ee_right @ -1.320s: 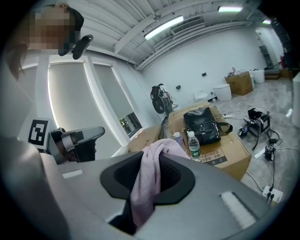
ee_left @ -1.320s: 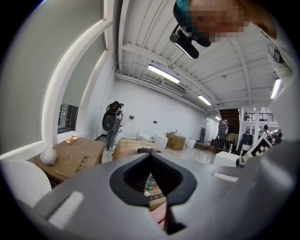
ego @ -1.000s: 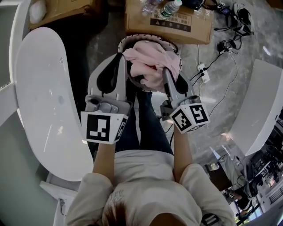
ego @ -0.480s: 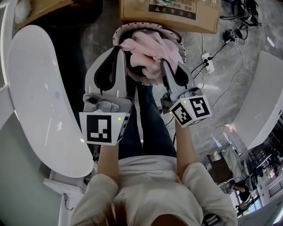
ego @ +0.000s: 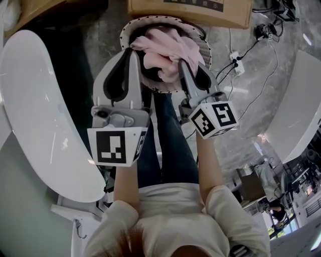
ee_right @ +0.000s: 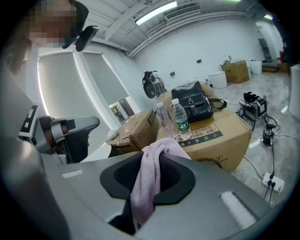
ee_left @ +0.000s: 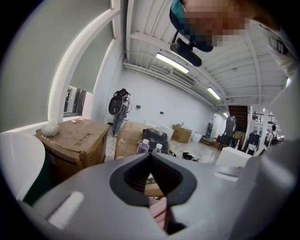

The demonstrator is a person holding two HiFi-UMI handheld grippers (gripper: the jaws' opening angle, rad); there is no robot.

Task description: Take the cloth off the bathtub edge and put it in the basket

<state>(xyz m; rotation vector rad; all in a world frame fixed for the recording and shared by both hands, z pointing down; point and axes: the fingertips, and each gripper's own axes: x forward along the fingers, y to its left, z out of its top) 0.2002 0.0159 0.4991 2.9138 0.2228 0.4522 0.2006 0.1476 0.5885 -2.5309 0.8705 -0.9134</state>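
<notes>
Marble floor [ego: 241, 100]; crumpled pink cloth [ego: 168, 50] over basket [ego: 204, 50], clamped in right fingers [ego: 188, 83]; left fingers [ego: 134, 75] together.

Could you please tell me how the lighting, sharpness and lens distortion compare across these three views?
Head view: even indoor light, sharp, small bright reflections on the white bathtub edge. Left gripper view: strong fisheye curving, black corners, the nearby grey jaws soft. Right gripper view: same fisheye, the ceiling light strip blown out, the pink cloth in the right gripper reasonably sharp.
</notes>
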